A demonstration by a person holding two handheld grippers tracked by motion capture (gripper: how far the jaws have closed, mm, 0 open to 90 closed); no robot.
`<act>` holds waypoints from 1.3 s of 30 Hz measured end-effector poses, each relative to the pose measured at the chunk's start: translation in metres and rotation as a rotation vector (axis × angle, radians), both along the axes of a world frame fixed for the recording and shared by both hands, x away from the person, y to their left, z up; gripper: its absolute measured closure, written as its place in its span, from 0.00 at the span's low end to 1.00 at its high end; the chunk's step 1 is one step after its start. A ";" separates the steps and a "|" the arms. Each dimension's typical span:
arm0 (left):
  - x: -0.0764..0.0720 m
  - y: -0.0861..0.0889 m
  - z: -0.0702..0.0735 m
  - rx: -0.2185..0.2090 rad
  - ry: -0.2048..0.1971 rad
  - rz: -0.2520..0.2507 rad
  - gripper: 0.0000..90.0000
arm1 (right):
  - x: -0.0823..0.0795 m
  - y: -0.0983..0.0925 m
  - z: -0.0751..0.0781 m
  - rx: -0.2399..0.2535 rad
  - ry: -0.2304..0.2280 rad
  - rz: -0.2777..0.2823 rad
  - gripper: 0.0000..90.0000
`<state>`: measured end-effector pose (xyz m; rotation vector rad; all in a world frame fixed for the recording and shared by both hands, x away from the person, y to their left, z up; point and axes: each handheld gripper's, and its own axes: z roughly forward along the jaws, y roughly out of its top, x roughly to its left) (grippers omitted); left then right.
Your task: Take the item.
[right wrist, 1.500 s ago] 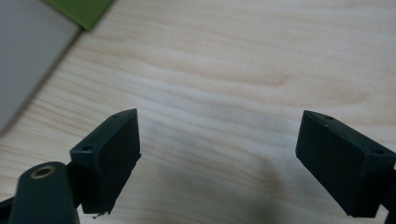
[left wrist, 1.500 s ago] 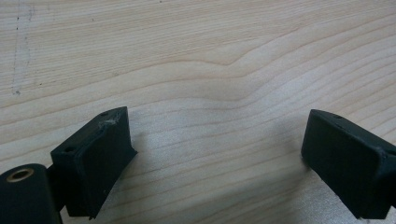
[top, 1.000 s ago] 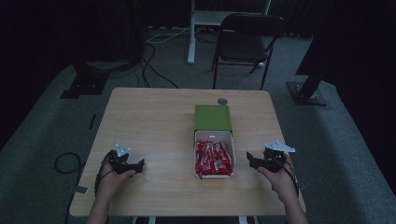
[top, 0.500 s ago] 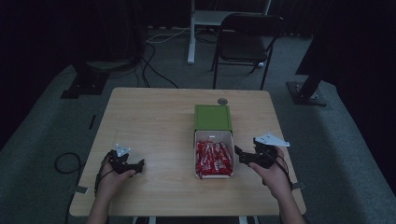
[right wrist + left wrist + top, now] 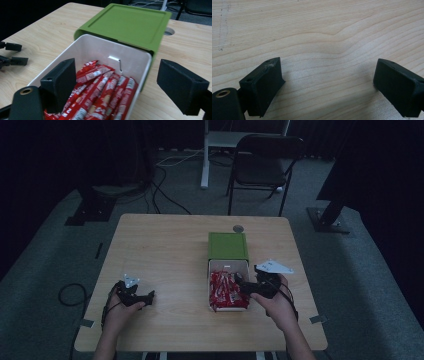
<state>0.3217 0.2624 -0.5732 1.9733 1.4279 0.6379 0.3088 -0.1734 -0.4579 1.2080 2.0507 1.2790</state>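
right claw: my black two-jaw right claw hangs over the near right part of the open white plastic drawer; jaws spread wide, nothing between them, no contact that I can see.
right claw, own view: claw points along the drawer; one jaw sits over the drawer's side wall, the other out past the opposite wall, above the wood.
left claw: my black two-jaw left claw rests low at the near left of the light wooden table, well apart from the drawer.
left claw, own view: claw jaws wide apart, bare wood grain of the table between them, gripping nothing; cannot tell if the tips touch the wood.
drawer: pulled out toward me from the green plastic box-shaped housing, right of table centre; in the right claw's view the housing lies behind the drawer with its flat lid up.
contents: red foil-wrapped snack sticks packed lengthwise, filling the drawer; in the right claw's view the wrappers lie just below the jaws.
hands: my right hand behind the right claw, my left hand behind the left one.
other: round grommet hole in the table, just beyond the housing.
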 end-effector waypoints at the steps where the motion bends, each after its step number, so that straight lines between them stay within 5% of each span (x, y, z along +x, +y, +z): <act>1: 0.000 0.000 0.000 0.000 0.000 0.000 0.11 | 0.000 0.003 0.000 0.003 0.001 0.008 0.17; 10: 0.000 0.000 0.000 0.000 0.000 0.000 0.11 | -0.002 0.022 -0.005 -0.009 0.010 0.038 0.18; 19: 0.000 0.000 0.000 0.000 0.000 0.000 0.11 | -0.006 0.043 -0.007 -0.014 0.037 0.075 0.28; 39: 0.000 0.000 0.000 0.000 0.000 0.000 0.11 | -0.006 0.067 -0.031 -0.016 0.144 0.099 0.39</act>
